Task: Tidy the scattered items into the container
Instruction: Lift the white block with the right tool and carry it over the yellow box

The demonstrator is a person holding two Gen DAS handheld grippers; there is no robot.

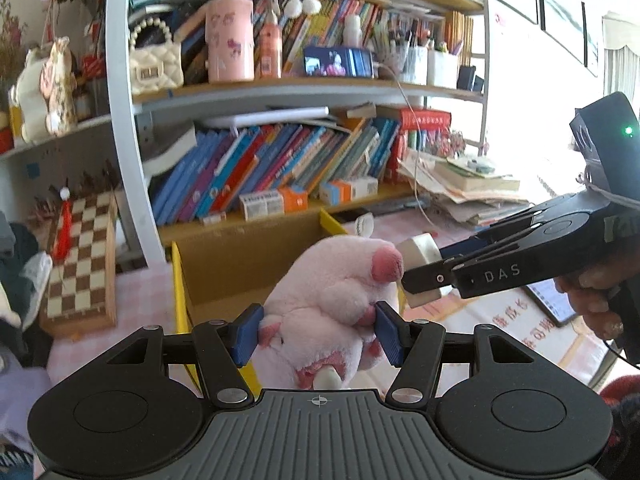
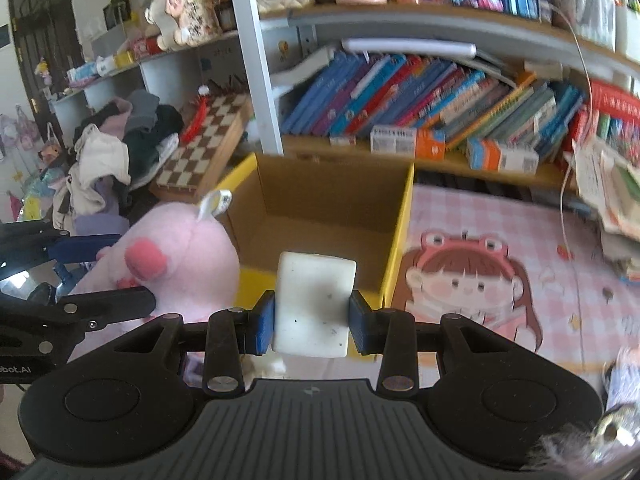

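Note:
My left gripper (image 1: 318, 332) is shut on a pink plush toy (image 1: 332, 300) and holds it above the table, just in front of an open cardboard box with yellow flaps (image 1: 224, 268). My right gripper (image 2: 312, 320) is shut on a white rectangular block (image 2: 314, 304) and holds it in front of the same box (image 2: 328, 208). In the left wrist view the right gripper (image 1: 420, 272) comes in from the right, the white block (image 1: 420, 250) touching the plush. In the right wrist view the plush (image 2: 176, 260) and left gripper sit at the left.
A bookshelf with leaning books (image 1: 272, 164) stands behind the box. A chessboard (image 1: 80, 268) leans at the left next to a clothes pile (image 2: 112, 152). A pink checked mat with a cartoon girl (image 2: 480, 280) covers the table. A stack of papers (image 1: 464, 188) lies at the right.

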